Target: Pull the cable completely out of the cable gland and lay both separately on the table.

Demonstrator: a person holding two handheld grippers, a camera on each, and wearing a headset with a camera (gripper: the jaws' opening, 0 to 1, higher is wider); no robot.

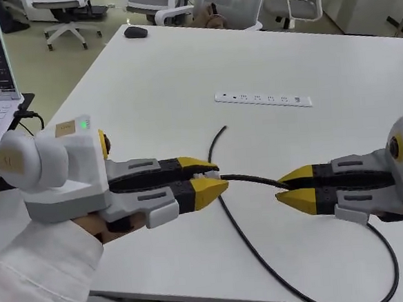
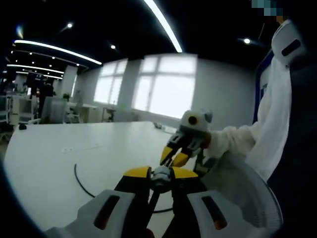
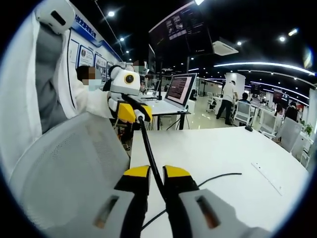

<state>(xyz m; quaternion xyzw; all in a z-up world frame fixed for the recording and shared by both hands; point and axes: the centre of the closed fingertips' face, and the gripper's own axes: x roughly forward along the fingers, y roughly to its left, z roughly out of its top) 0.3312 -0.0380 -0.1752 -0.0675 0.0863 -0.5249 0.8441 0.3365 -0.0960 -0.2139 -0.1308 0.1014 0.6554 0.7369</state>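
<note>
While the left hand-held gripper (image 1: 220, 176) is clamped on the cable gland (image 2: 161, 174) above the counter (image 1: 182, 76), the black cable (image 1: 248, 179) runs from it (nearly straight) to the right hand-held gripper (image 1: 279, 188), closed on it. Pulling is in hand, I think; next, draw the grippers apart until the cable end comes free.

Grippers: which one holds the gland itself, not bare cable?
The left gripper: its own view shows the silvery gland between its fingers, while the right gripper pinches only black cable.
</note>
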